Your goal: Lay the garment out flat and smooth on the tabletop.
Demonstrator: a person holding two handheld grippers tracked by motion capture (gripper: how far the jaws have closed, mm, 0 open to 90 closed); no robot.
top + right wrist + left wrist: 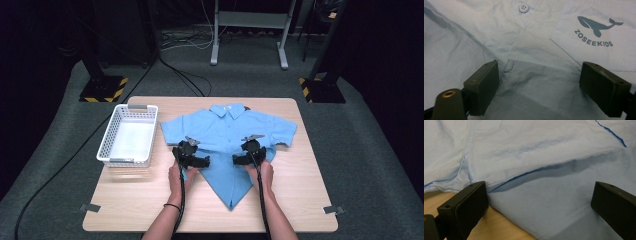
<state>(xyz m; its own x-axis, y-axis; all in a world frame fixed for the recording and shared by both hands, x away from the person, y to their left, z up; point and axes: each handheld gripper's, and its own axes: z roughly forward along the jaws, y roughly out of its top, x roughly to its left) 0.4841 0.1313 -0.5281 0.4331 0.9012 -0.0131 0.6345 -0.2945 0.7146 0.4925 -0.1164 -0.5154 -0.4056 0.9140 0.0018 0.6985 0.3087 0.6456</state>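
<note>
- Between the spread jaws of the left gripper [192,159] runs a folded edge of the blue shirt [227,135], a dark crease that crosses from the near jaw up toward the far one; neither pad presses on cloth, so nothing is pinched
- At the near jaw's foot the shirt's edge meets bare worktop [499,230], so this gripper stands at the garment's border, with cloth ahead of it and under the far jaw
- Ahead of the right gripper [248,156] the jaws also stand apart, with the button placket running up from just inside the near jaw to a white button [523,7] well beyond the tips
- Beyond the far jaw lies the chest pocket with a whale print [599,25], apart from the pads
- Seen from above, the shirt lies face up, collar away from the person, lower part already folded to a point toward them; a white basket [115,131] sits beside it, clear of both grippers
- Judged from this, the step is taking hold for the next fold: each gripper should come down low, slide one pad under the folded edge and close on all layers together
- Both sides should be lifted evenly, so the placket stays straight and the crease does not slip
</note>
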